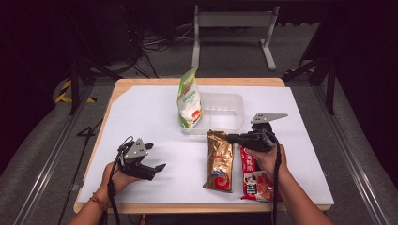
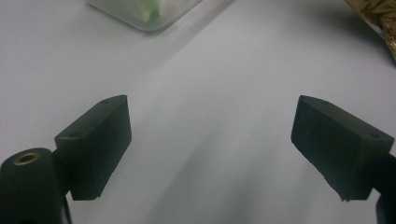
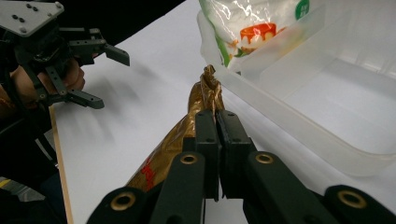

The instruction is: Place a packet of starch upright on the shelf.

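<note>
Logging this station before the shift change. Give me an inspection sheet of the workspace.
Surface: white sheet over a wooden table.
Job's things: gold packet flat, its top end between the shut jaws of the right gripper; red packet flat beside it; green-and-white bag leaning in the clear plastic tub.
Clutter: nothing seen.
Grippers: left gripper open, empty, over bare sheet.
Cables: one trails from each gripper; loose wires on the floor behind.
Surroundings: white frame, dark floor.

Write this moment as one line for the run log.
left gripper: open, empty | right gripper: shut on gold foil snack packet | clear plastic tray: holds green-white pouch | red packet: on table
</note>
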Demonstrator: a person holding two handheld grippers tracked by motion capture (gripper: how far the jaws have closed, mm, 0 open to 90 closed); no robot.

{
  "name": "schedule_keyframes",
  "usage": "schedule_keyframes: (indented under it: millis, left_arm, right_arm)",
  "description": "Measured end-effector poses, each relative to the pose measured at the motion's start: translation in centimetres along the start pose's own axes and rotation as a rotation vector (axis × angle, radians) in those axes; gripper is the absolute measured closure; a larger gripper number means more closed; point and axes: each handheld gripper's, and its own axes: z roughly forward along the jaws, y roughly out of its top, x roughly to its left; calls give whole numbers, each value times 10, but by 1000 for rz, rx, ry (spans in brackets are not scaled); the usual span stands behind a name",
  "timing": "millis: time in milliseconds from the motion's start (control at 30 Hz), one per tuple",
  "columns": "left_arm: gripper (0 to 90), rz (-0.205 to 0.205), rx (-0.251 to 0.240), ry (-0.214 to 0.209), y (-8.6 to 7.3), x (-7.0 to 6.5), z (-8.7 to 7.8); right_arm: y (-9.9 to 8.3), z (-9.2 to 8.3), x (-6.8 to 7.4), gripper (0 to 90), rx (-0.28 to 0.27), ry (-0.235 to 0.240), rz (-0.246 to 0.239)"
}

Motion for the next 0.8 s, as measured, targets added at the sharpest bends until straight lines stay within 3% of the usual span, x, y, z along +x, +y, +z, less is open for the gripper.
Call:
schedule_keyframes:
  millis: [400,800]
  left_arm:
    - [132,9,-16,13,1,2,-3]
    - [133,-1,-20,10,0,4,-3]
  right_arm:
    - [8,-28,19,893,-82,15,-60]
    - [14,-38,22,897,-135,-3,-69]
